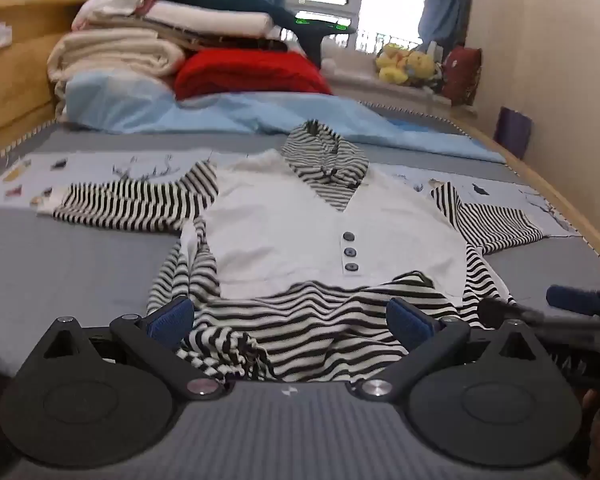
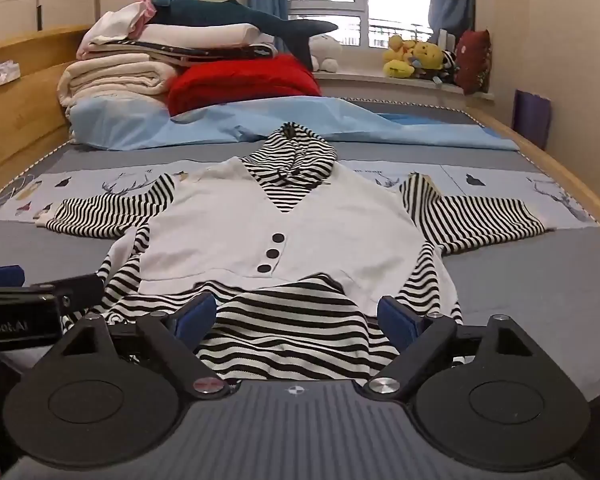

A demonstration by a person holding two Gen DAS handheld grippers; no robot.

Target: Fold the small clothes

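Soft knit cloth top (image 2: 260,232), glossy buttons (image 2: 278,237), smooth wooden bedframe (image 2: 24,92).

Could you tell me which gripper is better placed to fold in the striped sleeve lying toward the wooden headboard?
Probably the left gripper: it is open at the hem, nearer that sleeve; the right gripper sits farther across.

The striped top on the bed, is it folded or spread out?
Spread out: the striped top lies flat, both sleeves out sideways, only the hem bunched.
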